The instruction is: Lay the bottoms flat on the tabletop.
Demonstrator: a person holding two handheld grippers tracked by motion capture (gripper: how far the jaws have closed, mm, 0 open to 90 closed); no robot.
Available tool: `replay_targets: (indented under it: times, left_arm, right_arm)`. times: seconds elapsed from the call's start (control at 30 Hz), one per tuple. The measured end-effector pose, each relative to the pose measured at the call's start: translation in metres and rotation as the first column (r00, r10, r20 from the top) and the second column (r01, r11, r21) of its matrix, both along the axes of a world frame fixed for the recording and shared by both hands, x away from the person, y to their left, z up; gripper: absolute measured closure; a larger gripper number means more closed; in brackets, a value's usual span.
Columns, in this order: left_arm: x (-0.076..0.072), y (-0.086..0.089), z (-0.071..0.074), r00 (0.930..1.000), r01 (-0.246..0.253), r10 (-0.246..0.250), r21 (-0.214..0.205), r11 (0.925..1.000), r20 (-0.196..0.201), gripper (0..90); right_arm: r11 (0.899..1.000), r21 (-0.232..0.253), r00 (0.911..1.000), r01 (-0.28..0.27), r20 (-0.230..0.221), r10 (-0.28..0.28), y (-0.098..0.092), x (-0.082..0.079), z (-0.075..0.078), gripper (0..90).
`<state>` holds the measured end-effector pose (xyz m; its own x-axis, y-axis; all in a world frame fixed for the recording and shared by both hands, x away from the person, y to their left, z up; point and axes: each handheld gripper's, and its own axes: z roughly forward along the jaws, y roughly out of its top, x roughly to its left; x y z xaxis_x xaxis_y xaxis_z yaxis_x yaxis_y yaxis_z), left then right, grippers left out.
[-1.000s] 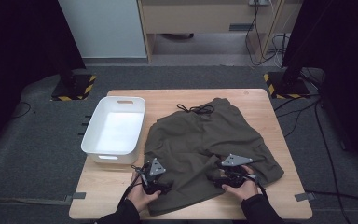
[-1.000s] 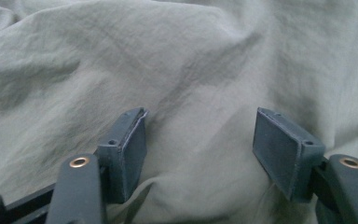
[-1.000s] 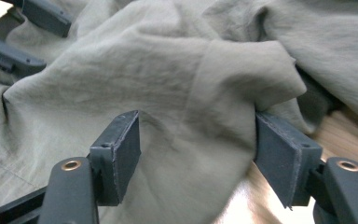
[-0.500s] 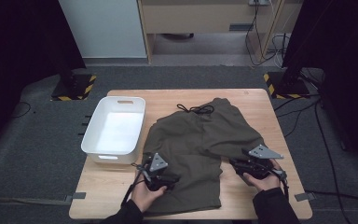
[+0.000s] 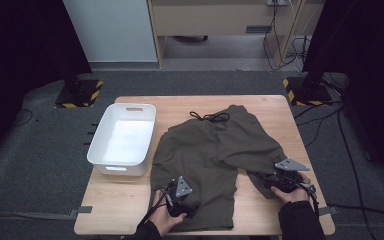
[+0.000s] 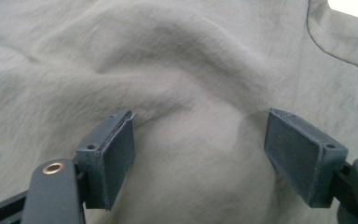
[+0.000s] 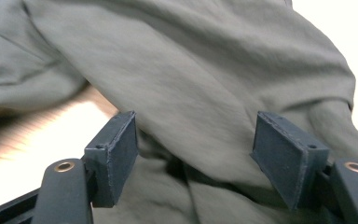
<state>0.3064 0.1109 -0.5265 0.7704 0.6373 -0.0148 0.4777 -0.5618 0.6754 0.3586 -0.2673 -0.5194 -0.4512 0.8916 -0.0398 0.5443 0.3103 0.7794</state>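
Right gripper (image 5: pixel 276 181) moved rightward, dragging right leg of olive shorts (image 5: pixel 215 150) toward table's (image 5: pixel 130 200) near-right edge; left gripper (image 5: pixel 184 206) on near-left leg, jaws just widened. Both stood open, cloth unpinched. Advice: flatten leg wrinkles before regripping hem

The left claw (image 6: pixel 200 158) hangs close over olive-grey garment fabric (image 6: pixel 177 70), its two dark jaws standing wide apart after just opening further. A soft ridge of cloth rises between them, seemingly clear of both pads. A stitched seam (image 6: pixel 335 51) curves across the upper right, beside a pale corner, perhaps the worktop (image 6: pixel 354 7).
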Motion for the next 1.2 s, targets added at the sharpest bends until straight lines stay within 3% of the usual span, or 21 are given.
replay_targets:
  times: [0.23,0.47,0.6,0.73,0.9,1.03,1.2]
  left_arm:
    - [0.007,0.026,0.002,0.9999,0.003,-0.002,0.018,0.9998,-0.014,23.0]
    - [0.012,0.038,0.002,0.9997,-0.017,0.018,0.032,0.9993,-0.017,23.1]
    - [0.013,0.036,0.005,0.9986,-0.040,0.041,0.041,0.9984,-0.033,25.0]
    - [0.012,0.029,0.015,0.9979,-0.057,0.055,-0.044,0.9974,-0.034,26.5]
    - [0.012,0.012,0.035,0.9990,-0.036,0.039,-0.147,0.9885,0.022,30.5]
    - [0.015,-0.007,0.046,0.9990,-0.008,0.016,-0.185,0.9827,0.041,31.0]
    - [0.024,-0.036,0.050,0.9985,0.023,-0.013,-0.195,0.9806,0.052,32.0]
  right_arm:
    - [0.999,-0.044,0.9985,-0.030,-0.047,0.027,0.007,-0.004,-0.009,26.6]
    - [0.995,0.006,0.9917,-0.096,-0.085,0.096,0.027,-0.013,-0.013,27.0]
    - [0.990,0.042,0.9872,-0.137,-0.078,0.140,0.035,-0.017,-0.008,29.7]
    - [0.989,0.093,0.9938,-0.111,0.004,0.111,0.026,-0.016,0.004,30.0]
    - [0.994,0.102,0.9975,-0.039,0.063,0.033,0.004,-0.014,0.013,31.9]
    - [0.995,0.105,0.9983,-0.003,0.059,-0.003,-0.010,-0.010,0.011,31.9]
    - [0.994,0.099,0.9985,0.041,0.030,-0.045,-0.020,-0.004,0.007,32.2]
